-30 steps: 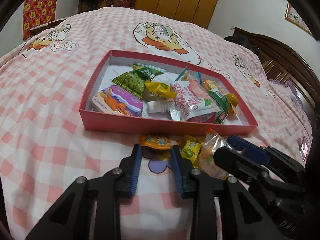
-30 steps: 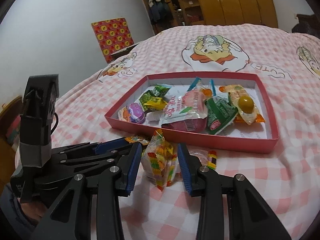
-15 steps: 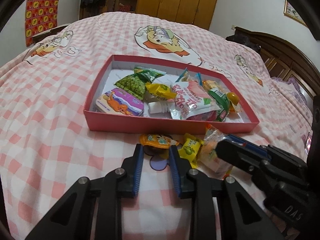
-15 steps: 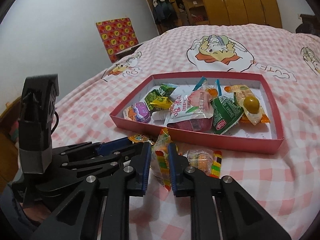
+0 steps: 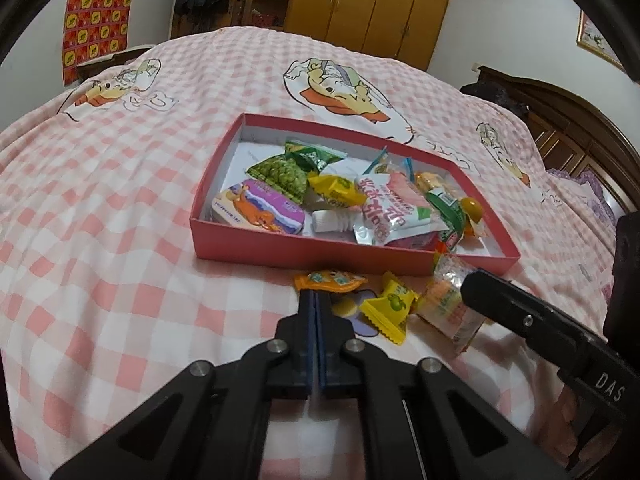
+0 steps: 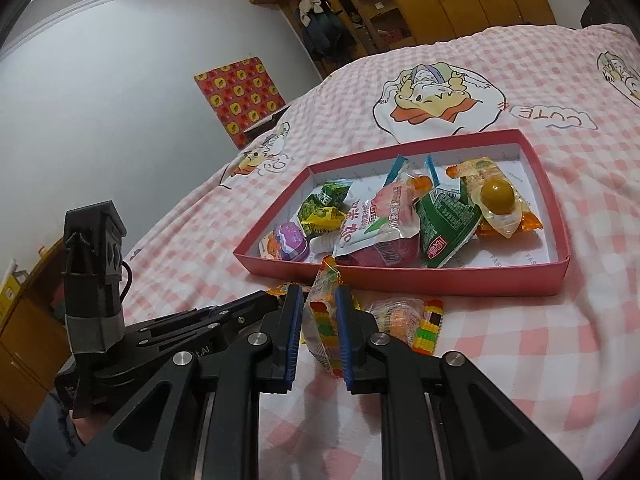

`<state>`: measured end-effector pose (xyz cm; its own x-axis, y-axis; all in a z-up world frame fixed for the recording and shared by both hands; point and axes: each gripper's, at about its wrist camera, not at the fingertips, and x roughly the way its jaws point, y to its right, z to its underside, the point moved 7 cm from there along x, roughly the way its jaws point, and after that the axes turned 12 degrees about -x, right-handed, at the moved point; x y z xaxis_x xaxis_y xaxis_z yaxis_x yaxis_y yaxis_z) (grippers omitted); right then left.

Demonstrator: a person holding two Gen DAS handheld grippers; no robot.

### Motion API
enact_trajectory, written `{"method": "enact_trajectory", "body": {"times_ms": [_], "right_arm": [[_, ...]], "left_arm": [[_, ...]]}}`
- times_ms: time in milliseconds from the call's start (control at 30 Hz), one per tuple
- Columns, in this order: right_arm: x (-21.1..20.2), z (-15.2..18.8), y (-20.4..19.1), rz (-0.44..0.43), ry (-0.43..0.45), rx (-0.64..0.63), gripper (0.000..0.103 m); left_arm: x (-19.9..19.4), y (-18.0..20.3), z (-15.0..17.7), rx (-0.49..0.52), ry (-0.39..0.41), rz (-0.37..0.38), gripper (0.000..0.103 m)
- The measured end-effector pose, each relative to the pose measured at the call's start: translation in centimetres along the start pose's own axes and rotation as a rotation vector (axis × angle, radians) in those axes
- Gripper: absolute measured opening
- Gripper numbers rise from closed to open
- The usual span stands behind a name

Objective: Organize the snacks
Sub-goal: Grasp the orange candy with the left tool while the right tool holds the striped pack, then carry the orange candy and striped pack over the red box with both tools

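Nearest in the left wrist view, the left gripper (image 5: 315,300) has its two blue-padded fingers (image 5: 307,332) pressed together, their tips pinching the near edge of one flat orange sachet (image 5: 329,280) that lies on the bed (image 5: 120,280). Just to its right lie one yellow candy wrapper (image 5: 390,306) with a green fruit printed on it and one clear packet of coloured block candy (image 5: 448,304). The right gripper (image 6: 318,314) is clamped on that packet, both blue fingers (image 6: 291,332) against its sides, so that it stands on edge on the bedspread. A second clear candy packet (image 6: 404,320) lies flat just right of it, touching the bed. The side of the right gripper seen from the left camera carries the letters "DAS".

Beyond these four loose snacks stands one shallow red box (image 5: 280,242) with a white inside. It holds about nine items: a purple-lidded cup (image 5: 260,210), a green pea bag (image 5: 280,178), a small green sachet (image 5: 316,156), a yellow sachet (image 5: 336,190), a white ribbed bottle (image 5: 334,220), a white-and-pink pouch (image 5: 390,210) with large red Chinese characters, a dark green bag (image 6: 444,220) with a red label, a clear wrapper holding a brownish ball (image 6: 496,198), and blue-edged wrappers (image 6: 400,168) behind.

Farther off, the pink checked bedspread shows cartoon ducks (image 6: 428,100) and the word "CUTE" (image 6: 548,116). A red-and-yellow patterned sheet (image 5: 96,28) hangs on the wall, and wooden wardrobes (image 5: 380,4) stand at the back.
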<state>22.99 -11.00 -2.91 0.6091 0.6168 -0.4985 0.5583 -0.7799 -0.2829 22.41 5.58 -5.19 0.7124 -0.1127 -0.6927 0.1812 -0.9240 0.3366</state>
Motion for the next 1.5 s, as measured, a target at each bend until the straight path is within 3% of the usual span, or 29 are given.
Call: {"method": "enact_trajectory", "body": {"times_ms": [167,233,333,700,1000,1500], "right_arm": [[-0.2,0.0,0.1,-0.002,0.005,0.007,0.018],[-0.2,0.0,0.0,-0.004,0.006,0.009,0.018],[-0.1,0.0,0.0,-0.007,0.004,0.012,0.018],[0.0,0.2,0.2,-0.016,0.002,0.026,0.018],[-0.9,0.0,0.1,-0.031,0.039,0.036,0.018],[-1.9,-1.8,0.4,-0.035,0.114,0.026,0.018]], "left_arm": [[0.9,0.3,0.2,0.015,-0.038,-0.014,0.004],[1.3,0.5,0.2,0.024,-0.055,-0.018,0.017],[2.2,1.1,0.3,0.043,-0.078,-0.02,0.028],[3.7,1.3,-0.7,0.003,-0.087,-0.065,0.026],[-1.1,1.1,-0.4,0.019,0.025,-0.075,0.025],[-3.9,2.4,-3.1,0.031,0.095,0.006,0.026]]}}
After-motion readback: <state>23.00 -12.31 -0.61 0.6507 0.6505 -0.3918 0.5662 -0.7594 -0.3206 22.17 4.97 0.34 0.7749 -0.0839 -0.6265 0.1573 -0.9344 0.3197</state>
